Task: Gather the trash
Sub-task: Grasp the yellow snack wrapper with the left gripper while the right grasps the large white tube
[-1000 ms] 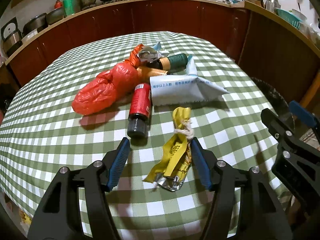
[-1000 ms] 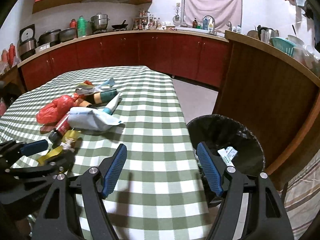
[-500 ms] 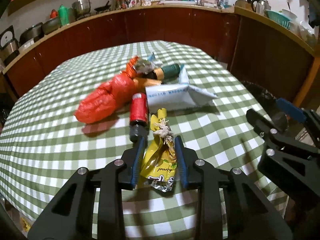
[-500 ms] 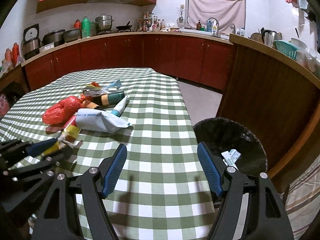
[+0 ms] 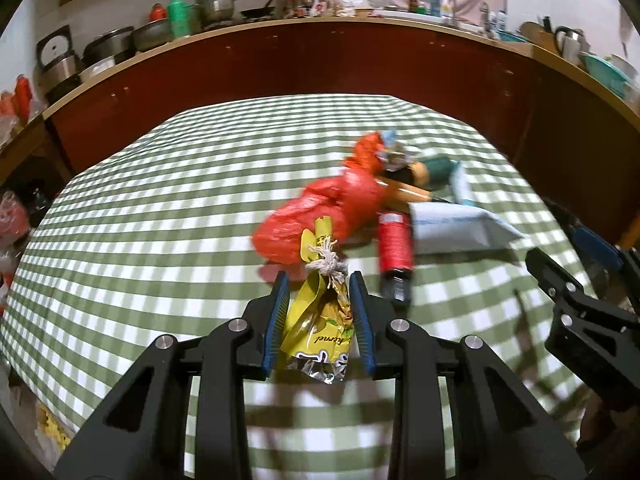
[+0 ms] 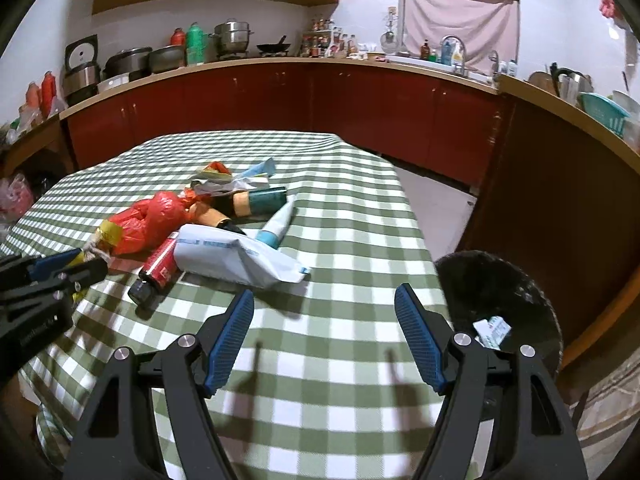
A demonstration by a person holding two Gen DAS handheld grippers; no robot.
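We have the yellow wrapper (image 5: 320,320) clamped in the left gripper (image 5: 319,280), blue pads pressed on both its sides, its knotted string end poking out past the fingertips and its foil end hanging back toward the camera. Its long axis runs along the fingers, so it hangs straight out of the jaws, and it looks lifted clear of the checked cloth (image 5: 160,208). The jaws have just been closing, and now they sit narrow on the wrapper.

Our right gripper (image 6: 325,300) stands wide open over the cloth with nothing between its pads.

Now the bit that counts: the bin (image 6: 500,292) sits off the table's right edge, down beside the right gripper, a white scrap already in it. So the wrapper is on the far side from the bin; we judge the left hand must carry it across the table, past the right gripper.

The red bag (image 5: 332,208), red bottle (image 5: 394,240) and white pouch (image 6: 240,258) wait mid-table, nearer the right hand.
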